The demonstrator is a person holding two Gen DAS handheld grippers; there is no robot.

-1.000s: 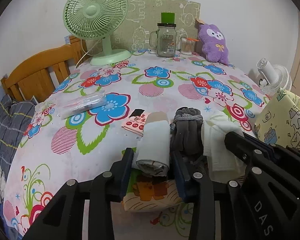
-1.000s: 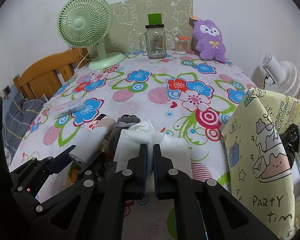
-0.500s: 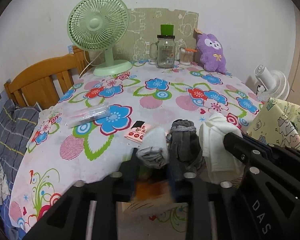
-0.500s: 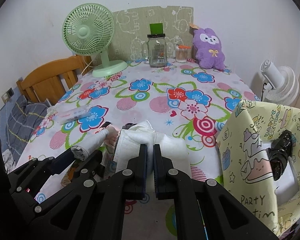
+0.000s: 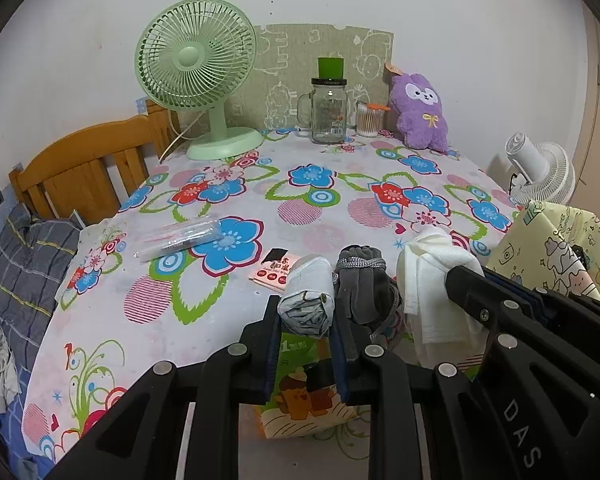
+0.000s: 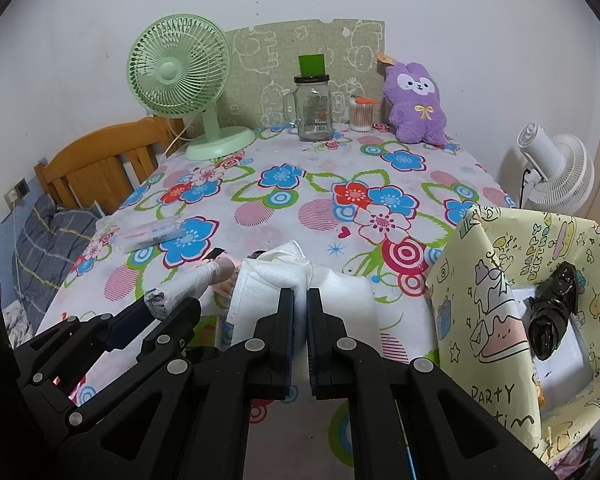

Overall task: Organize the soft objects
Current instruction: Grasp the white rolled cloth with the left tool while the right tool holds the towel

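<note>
My left gripper (image 5: 306,318) is shut on a rolled white-grey cloth (image 5: 308,300) and holds it a little off the flowered table (image 5: 228,184). The roll (image 6: 188,286) tilts upward in the right wrist view, with the left gripper (image 6: 172,308) below it. Beside it lies a dark grey rolled bundle (image 5: 362,286). My right gripper (image 6: 300,300) is shut on a folded white towel (image 6: 268,280); this towel (image 5: 428,276) lies right of the grey bundle. A yellow party bag (image 6: 496,280) stands open at the right with a black bundle (image 6: 552,316) inside.
At the table's far edge stand a green fan (image 5: 196,68), a glass jar (image 5: 328,112), a swab pot (image 5: 368,120) and a purple plush (image 5: 420,112). A plastic packet (image 5: 180,236), a red card (image 5: 276,270) and a printed carton (image 5: 300,396) lie nearer. A wooden chair (image 5: 84,176) is left.
The left jaws, first standing wider around the white-grey roll, have closed on it and raised its near end. The right gripper has stayed shut on the white towel.
</note>
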